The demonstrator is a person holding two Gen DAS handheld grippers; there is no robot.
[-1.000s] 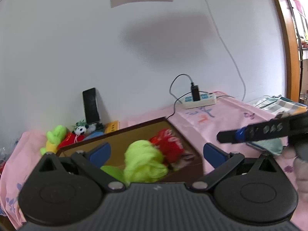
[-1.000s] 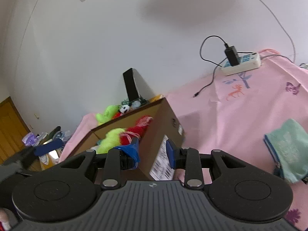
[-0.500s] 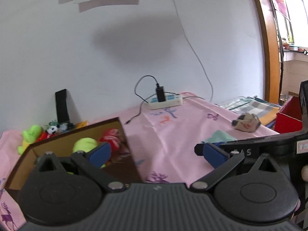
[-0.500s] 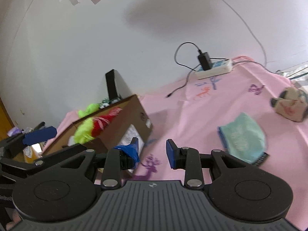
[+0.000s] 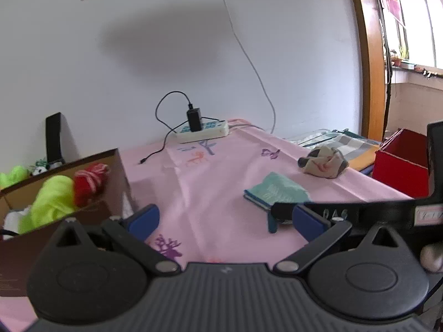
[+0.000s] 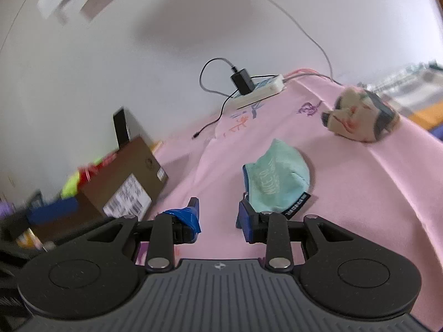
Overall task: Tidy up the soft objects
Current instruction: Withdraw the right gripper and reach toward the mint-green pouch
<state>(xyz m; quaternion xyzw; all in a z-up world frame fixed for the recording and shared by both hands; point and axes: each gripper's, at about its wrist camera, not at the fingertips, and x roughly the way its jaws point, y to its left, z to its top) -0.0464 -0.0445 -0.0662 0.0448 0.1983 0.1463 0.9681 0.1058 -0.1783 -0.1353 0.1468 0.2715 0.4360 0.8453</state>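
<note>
Pink printed cloth covers the table, white wall behind, a white power strip with a black charger plugged in at the back. Left gripper hangs low over the cloth, blue pads wide apart, nothing between them. Right gripper has its jaws parted too, empty, the right pad just at the near edge of the flat mint-green fabric pouch. Beyond that pouch lies a crumpled beige-and-dark soft toy. Off to the left, the brown cardboard box holds a neon-yellow fluffy toy and a red knitted toy.
</note>
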